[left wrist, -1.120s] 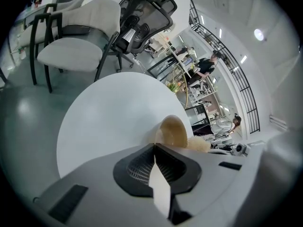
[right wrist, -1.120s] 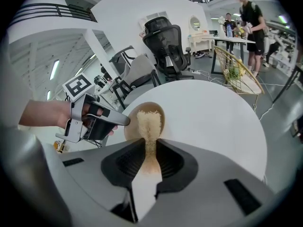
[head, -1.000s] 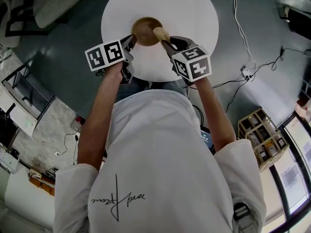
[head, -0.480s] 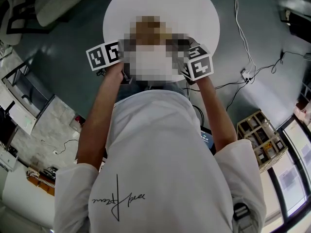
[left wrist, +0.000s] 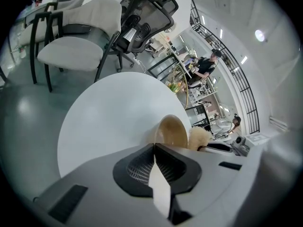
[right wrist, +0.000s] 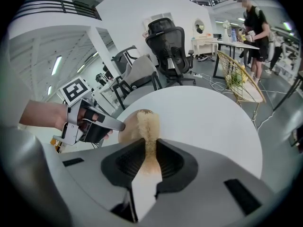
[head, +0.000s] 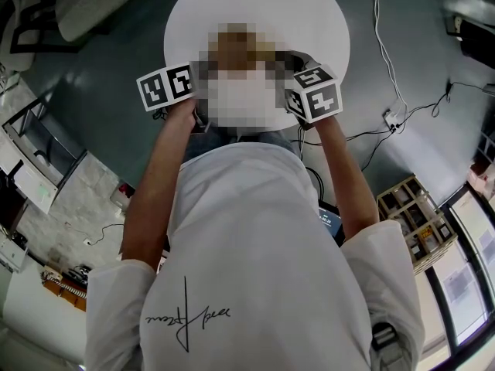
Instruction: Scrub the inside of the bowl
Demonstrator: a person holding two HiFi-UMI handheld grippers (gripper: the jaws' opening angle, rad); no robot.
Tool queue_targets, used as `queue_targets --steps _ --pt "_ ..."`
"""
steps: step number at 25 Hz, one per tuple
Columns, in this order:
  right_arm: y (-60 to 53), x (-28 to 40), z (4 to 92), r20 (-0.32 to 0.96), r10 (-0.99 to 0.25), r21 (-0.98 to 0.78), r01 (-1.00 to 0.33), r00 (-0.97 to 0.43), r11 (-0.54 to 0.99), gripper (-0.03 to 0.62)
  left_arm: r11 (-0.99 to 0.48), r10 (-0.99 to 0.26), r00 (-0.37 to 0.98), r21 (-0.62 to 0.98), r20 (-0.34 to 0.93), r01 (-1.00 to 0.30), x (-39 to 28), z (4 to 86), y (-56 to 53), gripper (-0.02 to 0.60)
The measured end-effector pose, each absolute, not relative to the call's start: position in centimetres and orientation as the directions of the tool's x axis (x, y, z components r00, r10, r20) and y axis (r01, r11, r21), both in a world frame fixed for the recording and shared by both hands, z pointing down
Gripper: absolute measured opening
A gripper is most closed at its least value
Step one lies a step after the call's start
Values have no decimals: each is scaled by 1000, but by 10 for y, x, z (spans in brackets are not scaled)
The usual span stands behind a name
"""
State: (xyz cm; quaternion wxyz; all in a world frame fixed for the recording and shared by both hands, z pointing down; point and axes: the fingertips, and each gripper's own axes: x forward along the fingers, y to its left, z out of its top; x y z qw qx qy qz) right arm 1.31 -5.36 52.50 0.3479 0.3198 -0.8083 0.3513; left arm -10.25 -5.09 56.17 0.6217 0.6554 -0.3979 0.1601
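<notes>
Counted one round white table (head: 232, 6), one brown wooden bowl (left wrist: 171, 129) and one tan fluffy scrubbing brush (right wrist: 147, 122). Tallied two hand-held tools, the left tool (left wrist: 154, 148) and the right tool (right wrist: 148, 142), each topped by one cube of black-and-white square markers, so two cubes in all. Beyond the table, in the left gripper view, found two chairs: one white padded chair with a black frame (left wrist: 75, 37) and one black mesh office chair (left wrist: 144, 13). Far back in that same view, made out two people: one person in dark clothes (left wrist: 204, 65) and one second person lower down (left wrist: 233, 122). On the floor in the head view, spotted one wooden crate of small compartments (head: 418, 221) and one white power strip (head: 394, 116).
</notes>
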Motion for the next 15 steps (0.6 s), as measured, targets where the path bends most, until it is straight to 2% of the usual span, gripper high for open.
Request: queue_targets --steps 15 --pt "-67 16 527 794 -272 -325 -757 -544 567 84 82 -310 640 690 704 -719 -102 561 -50 15"
